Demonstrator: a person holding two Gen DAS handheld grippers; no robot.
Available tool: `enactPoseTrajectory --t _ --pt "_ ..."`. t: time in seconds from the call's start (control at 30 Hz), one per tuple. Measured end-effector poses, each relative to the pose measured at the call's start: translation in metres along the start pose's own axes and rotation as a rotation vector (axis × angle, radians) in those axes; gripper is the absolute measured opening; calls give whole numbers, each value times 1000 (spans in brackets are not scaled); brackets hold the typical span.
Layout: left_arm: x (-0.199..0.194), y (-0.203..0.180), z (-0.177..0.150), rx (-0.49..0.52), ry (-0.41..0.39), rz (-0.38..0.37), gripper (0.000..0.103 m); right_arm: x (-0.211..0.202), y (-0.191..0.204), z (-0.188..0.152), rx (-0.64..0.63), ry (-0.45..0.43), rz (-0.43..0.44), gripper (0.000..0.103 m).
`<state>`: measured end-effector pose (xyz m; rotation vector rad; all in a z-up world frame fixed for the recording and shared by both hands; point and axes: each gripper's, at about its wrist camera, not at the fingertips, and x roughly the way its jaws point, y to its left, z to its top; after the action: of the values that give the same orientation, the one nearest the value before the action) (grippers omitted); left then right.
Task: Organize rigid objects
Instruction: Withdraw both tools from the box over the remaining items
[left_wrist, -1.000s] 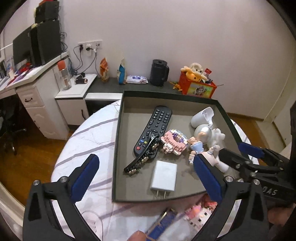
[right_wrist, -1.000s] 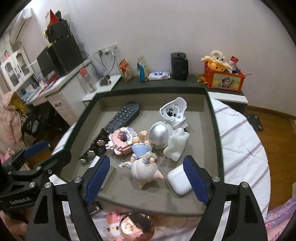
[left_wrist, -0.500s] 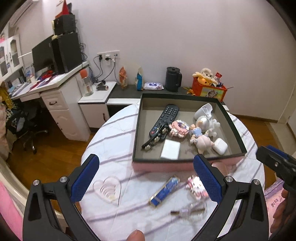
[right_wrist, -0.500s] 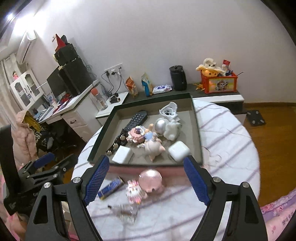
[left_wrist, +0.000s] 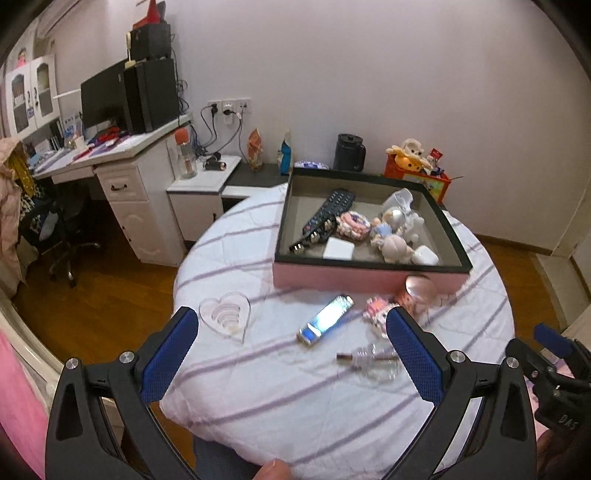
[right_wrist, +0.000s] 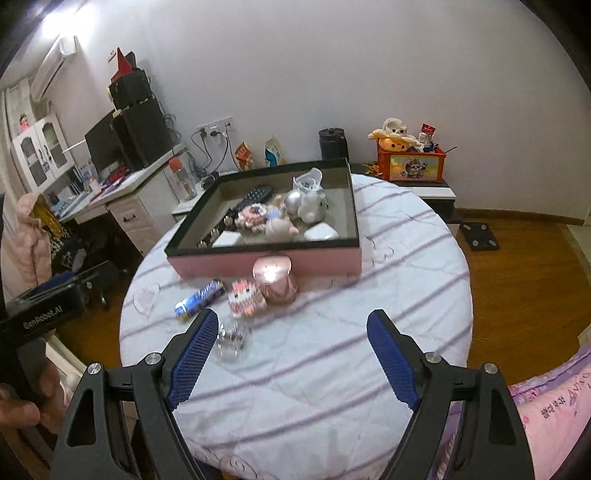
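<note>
Five pieces are left on the tablecloth (left_wrist: 258, 387): heart dish (left_wrist: 225, 319) at 10 o'clock, blue bar (left_wrist: 325, 325), block toy (right_wrist: 246, 298), pink jar (right_wrist: 275, 280) and clear trinket (left_wrist: 373, 360) nearer 6. You have the box (left_wrist: 365, 273), at 12, well filled. Your left gripper (left_wrist: 291, 354) and right gripper (right_wrist: 291, 360) both hang spread, holding nothing.

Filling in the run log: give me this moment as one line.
left claw: open, empty | right claw: open, empty | box: part filled | loose on table: heart dish, lighter, pink jar

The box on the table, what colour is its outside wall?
Pink, under a dark rim; the box shows it best in the right wrist view.
</note>
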<state>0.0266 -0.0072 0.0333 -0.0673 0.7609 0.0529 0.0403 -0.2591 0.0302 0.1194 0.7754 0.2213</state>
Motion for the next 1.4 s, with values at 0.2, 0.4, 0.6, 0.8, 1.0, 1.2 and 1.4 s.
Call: enactPoseTrajectory --t 0.2,0.4,0.6,0.8,1.0,1.2,1.4 --pt "-5 3 -17 -13 20 10 103 -5 4 -9 -12 8 -1 84" --pt "-13 7 -23 -18 17 19 103 -11 7 -13 -19 3 5 84" --pt "-20 7 -24 -16 9 21 103 -14 9 -16 -25 2 9 84" --pt "-24 7 -26 -15 7 22 103 -17 10 -17 -26 0 8 84" --pt "-24 7 -27 -17 9 24 103 -16 10 -17 -27 1 5 84" --pt "-17 10 -29 -19 28 29 103 -13 8 -18 -28 13 -3 84" --pt "-2 12 -31 -8 56 34 103 2 8 -16 -24 39 -12 84"
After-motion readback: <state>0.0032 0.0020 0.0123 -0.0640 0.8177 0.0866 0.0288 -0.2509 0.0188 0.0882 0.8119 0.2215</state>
